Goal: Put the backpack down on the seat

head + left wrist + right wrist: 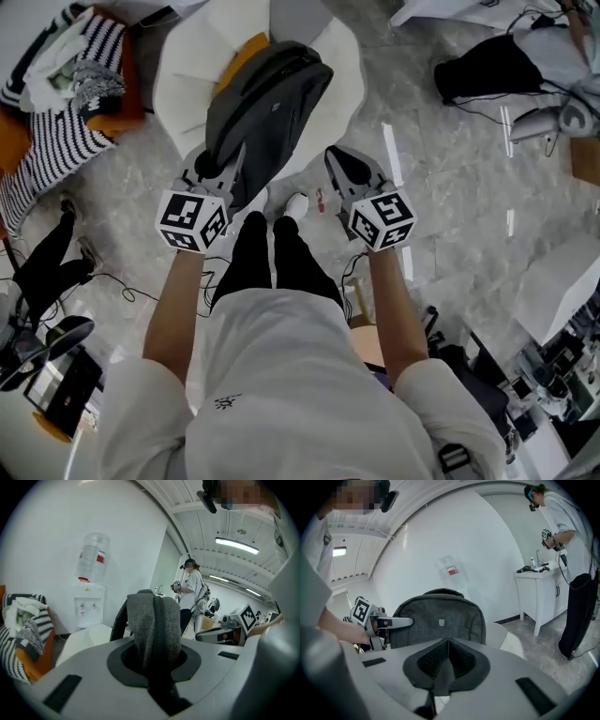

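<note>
A dark grey backpack (267,103) leans against the white round seat (342,66), its upper end toward me over the seat's front edge. My left gripper (225,167) is shut on a grey strap (154,625) of the backpack, which runs up between its jaws. My right gripper (342,161) hangs beside the bag's right edge, shut with nothing in it. In the right gripper view the backpack's (438,618) front panel faces me beyond the closed pads (440,660), and the left gripper (389,621) holds its left side.
An orange cushion (246,52) lies on the seat behind the bag. A striped cloth pile (66,84) sits at the left, a black bag (487,66) at the upper right. Cables cross the marble floor. A water dispenser (91,583), a white cabinet (539,592) and another person (574,550) stand nearby.
</note>
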A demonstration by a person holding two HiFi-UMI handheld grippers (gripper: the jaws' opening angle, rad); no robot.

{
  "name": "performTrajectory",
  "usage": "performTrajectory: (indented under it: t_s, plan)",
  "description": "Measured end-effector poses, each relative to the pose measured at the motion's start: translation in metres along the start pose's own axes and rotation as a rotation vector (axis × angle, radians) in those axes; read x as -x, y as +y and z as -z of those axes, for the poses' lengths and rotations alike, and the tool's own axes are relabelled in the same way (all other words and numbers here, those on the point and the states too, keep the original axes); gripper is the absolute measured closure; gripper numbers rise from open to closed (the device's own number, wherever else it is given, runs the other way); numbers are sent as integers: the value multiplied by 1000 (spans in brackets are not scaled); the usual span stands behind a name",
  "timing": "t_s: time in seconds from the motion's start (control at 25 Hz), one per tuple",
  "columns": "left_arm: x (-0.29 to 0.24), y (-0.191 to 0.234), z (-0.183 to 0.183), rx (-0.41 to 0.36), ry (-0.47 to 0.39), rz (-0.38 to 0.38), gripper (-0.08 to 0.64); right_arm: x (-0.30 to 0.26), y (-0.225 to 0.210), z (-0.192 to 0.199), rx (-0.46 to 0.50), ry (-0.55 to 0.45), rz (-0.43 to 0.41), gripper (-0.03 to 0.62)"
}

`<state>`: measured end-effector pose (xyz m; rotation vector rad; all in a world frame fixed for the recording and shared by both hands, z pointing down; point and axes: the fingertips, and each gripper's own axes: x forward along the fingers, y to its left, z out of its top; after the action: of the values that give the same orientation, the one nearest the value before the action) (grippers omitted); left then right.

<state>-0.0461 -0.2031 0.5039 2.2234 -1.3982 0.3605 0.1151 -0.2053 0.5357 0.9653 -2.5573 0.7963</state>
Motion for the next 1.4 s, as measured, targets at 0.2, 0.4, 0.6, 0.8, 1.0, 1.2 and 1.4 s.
performTrajectory:
  t_s: [0.2,0.4,0.6,0.8,1.0,1.2,1.4]
  plan:
    - [-25,23,26,33,21,24,491,-36,-9,23,-9,-2,21,568]
    - [-56,43,55,60,31,38,491,-68,-23,55,-47,1,45,568]
    - [-89,63,85,98,43,52,491,-95,-37,89,-90,-3,74,568]
    - [-122,70,106,140,38,59,491,-107,-57,120,-144,1,99,568]
    - [-151,82,123,202,24,61,491,-124,-75,133,-197,-36,118,568]
    - [-179,92,142,265,13,56,492,-156,-89,151,-233,-43,126,568]
    - [-206,101,159,314,12,69,491,-187,-109,174,-296,-43,103,567]
